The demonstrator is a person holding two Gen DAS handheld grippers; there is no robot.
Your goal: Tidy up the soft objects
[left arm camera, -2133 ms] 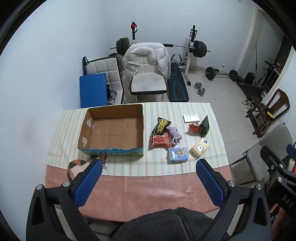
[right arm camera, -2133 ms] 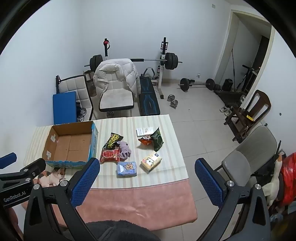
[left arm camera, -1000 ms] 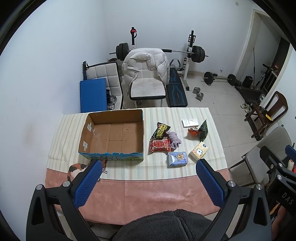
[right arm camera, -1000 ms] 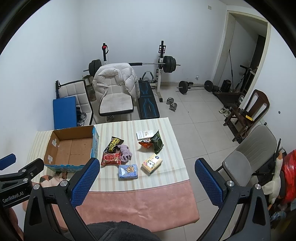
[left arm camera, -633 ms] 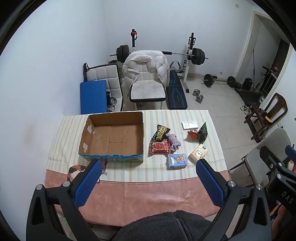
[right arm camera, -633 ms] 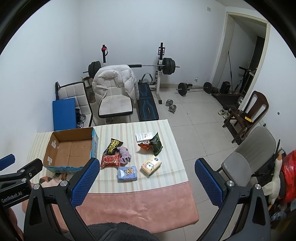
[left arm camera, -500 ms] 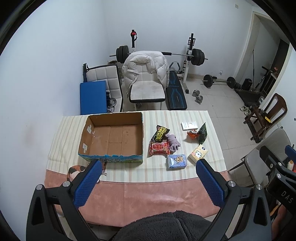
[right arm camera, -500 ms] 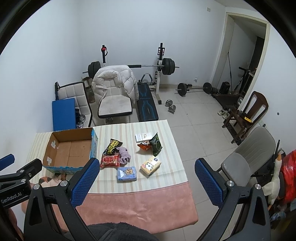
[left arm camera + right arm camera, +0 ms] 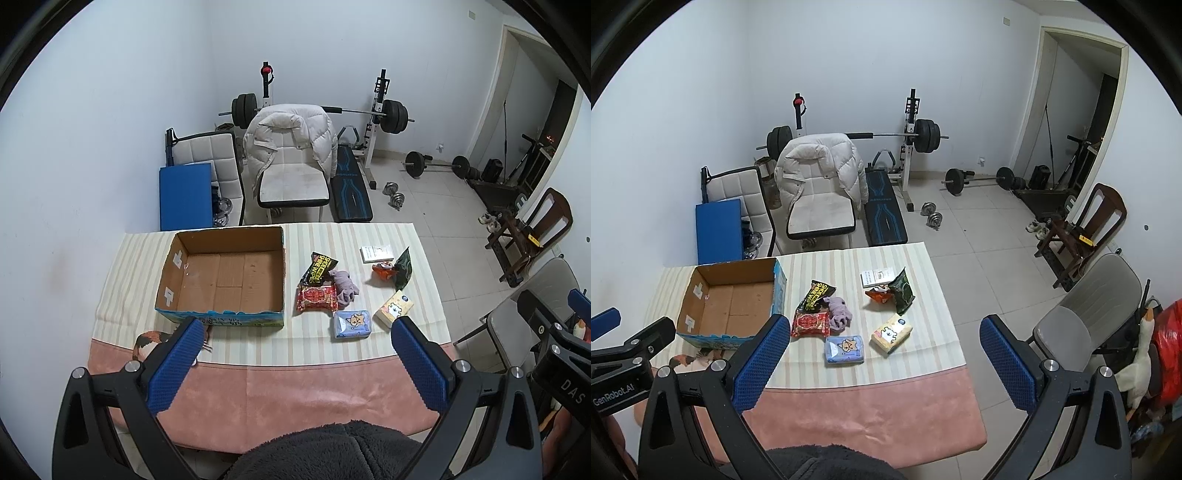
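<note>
Far below both spread grippers [image 9: 295, 332] [image 9: 884, 332], purple cloth [image 9: 344, 286]

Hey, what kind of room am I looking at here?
Probably a spare room at home used as a gym: a loaded barbell rests on a rack over a weight bench, dumbbells lie on the tiled floor, and a cloth-covered table holds snacks and tissue packs.

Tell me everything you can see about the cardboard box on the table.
The cardboard box is open at the top and empty, showing a plain brown floor with seams. Its inner left wall carries white tape pieces. The outside is printed blue, visible on the front wall and right wall. It stands upright on the left part of the striped tablecloth, apart from the packets to its right. A small plush toy lies just before its front left corner; contact is unclear.
</note>
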